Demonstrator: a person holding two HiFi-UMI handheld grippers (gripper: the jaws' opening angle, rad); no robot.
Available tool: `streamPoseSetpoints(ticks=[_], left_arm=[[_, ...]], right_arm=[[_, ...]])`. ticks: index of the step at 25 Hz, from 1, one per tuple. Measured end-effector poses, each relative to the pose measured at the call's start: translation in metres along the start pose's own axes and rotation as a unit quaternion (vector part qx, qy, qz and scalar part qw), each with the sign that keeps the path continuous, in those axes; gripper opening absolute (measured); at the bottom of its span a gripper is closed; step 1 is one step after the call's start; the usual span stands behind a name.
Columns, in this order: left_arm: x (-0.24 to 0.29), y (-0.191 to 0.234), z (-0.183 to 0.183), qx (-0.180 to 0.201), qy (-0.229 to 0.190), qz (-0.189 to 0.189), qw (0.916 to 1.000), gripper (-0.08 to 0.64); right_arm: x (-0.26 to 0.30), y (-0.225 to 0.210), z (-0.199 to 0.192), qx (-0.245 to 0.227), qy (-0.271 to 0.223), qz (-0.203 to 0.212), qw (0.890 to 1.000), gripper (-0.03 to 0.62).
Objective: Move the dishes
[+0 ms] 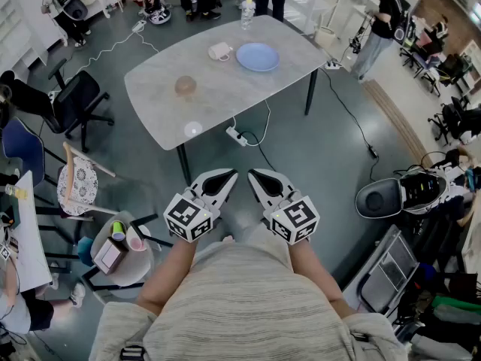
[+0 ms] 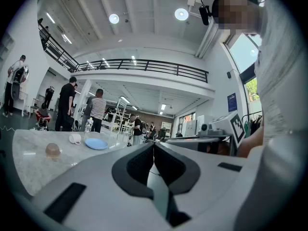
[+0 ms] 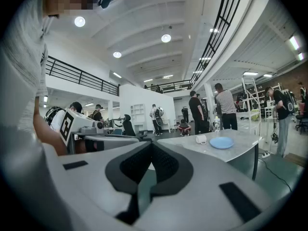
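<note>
A grey marble-look table [image 1: 225, 89] stands ahead of me. On it lie a light blue plate [image 1: 258, 56], a white cup [image 1: 220, 50], a brownish glass bowl [image 1: 186, 86] and a small clear dish [image 1: 193, 128]. My left gripper [image 1: 227, 174] and right gripper [image 1: 255, 174] are held side by side in front of my body, well short of the table, both shut and empty. The left gripper view shows the plate [image 2: 96, 143], cup [image 2: 75, 138] and bowl [image 2: 52, 150] beyond the shut left gripper [image 2: 154, 146]. Past the shut right gripper [image 3: 152, 145], the right gripper view shows the plate [image 3: 222, 142] and cup [image 3: 201, 139].
A water bottle [image 1: 247, 12] stands at the table's far edge. A power strip [image 1: 237, 135] and cables lie on the floor by the table's near side. Office chairs [image 1: 75, 100] and a stool [image 1: 120, 247] stand to the left, bags and equipment [image 1: 406, 194] to the right. People stand beyond the table.
</note>
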State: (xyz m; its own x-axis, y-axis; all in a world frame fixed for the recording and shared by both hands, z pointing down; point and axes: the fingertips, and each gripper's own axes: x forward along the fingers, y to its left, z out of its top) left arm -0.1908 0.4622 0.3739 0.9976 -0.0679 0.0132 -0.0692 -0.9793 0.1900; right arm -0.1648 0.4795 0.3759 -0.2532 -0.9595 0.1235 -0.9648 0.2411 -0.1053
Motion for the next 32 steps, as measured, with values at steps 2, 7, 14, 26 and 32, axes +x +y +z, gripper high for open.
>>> streamPoseSetpoints(ticks=[2,7,14,26,32], left_arm=[[-0.001,0.001,0.001,0.001,0.001,0.000,1.0000,0.020],[-0.007,0.002,-0.001,0.003,0.006,0.000,1.0000,0.020],[-0.006,0.009,-0.002,-0.001,0.007,0.000,1.0000,0.020],[-0.003,0.032,0.000,-0.009,0.009,-0.002,0.9999,0.020],[0.018,0.062,-0.002,-0.018,0.012,0.008,0.9997,0.020]], right_arm=[[0.002,0.003,0.002,-0.003,-0.001,0.003,1.000,0.017],[0.005,0.008,0.002,-0.004,0.001,0.006,1.000,0.017],[0.013,0.010,0.001,-0.013,0.012,0.015,1.000,0.017],[0.036,0.004,0.010,0.014,0.008,0.029,0.999,0.018],[0.064,-0.024,0.012,0.018,0.010,0.038,0.999,0.018]])
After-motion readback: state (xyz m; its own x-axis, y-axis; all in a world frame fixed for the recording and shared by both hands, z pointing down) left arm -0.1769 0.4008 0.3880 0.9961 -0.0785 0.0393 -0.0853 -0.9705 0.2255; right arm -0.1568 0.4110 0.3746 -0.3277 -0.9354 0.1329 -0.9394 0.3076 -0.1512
